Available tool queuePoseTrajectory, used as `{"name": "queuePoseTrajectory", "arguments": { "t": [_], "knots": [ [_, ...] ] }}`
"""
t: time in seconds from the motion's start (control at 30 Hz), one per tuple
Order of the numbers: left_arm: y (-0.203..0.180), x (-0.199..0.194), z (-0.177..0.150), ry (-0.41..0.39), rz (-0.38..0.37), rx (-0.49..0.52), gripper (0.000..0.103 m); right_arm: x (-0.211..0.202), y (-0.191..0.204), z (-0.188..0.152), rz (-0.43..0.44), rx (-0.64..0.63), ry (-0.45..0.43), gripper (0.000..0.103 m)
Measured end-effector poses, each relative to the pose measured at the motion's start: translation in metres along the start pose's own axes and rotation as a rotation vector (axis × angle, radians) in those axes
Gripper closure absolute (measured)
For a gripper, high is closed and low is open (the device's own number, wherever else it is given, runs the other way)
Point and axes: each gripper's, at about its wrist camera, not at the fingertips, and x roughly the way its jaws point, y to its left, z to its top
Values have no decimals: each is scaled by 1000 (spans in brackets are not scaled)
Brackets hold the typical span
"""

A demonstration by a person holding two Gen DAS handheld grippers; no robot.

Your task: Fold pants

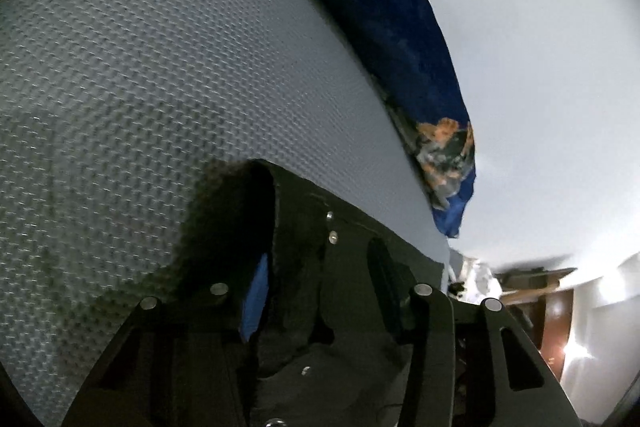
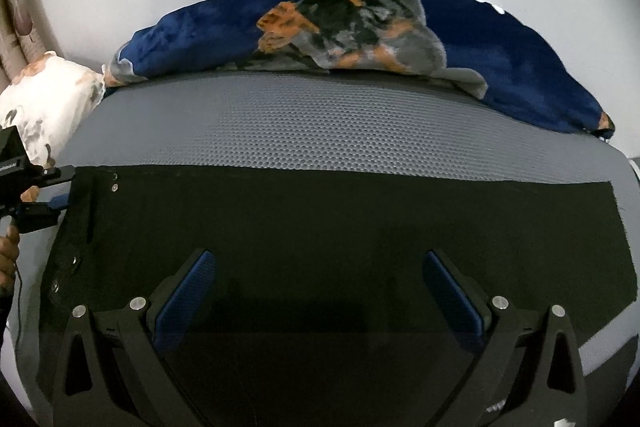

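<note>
Black pants (image 2: 320,219) lie flat across the grey mesh mattress (image 2: 320,123), waistband with metal studs at the left. My right gripper (image 2: 320,291) hovers over their middle, open wide, blue pads (image 2: 188,299) clear of the cloth. My left gripper (image 2: 66,189) is at the waistband's far corner, held by a hand (image 2: 10,247). In the left wrist view the waistband of the pants (image 1: 304,227) fills the gap of the left gripper (image 1: 320,259). The face of its blue pad (image 1: 256,299) still shows beside the cloth, so the jaws stand partly apart.
A blue blanket with an orange and grey print (image 2: 360,23) is bunched along the far side of the mattress, against a white wall. A white floral pillow (image 2: 44,99) sits at the left corner. Brown furniture (image 1: 552,307) stands beyond the bed's end.
</note>
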Motion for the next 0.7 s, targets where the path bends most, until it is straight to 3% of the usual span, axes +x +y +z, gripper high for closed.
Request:
{"name": "queuePoseTrajectory", "arguments": {
  "t": [0.3,0.5,0.6,0.7],
  "knots": [
    [-21,46,16,38,10,27,55,27,-7,16,22,-10,17,0],
    [-20,52,16,0,4,25,56,42,-20,31,94,-83,28,0],
    [-27,49,10,-24,-3,46,76,52,-30,45,247,-159,68,0],
    [-33,30,1,-55,-38,72,84,62,-37,60,321,-254,117,0]
  ]
}}
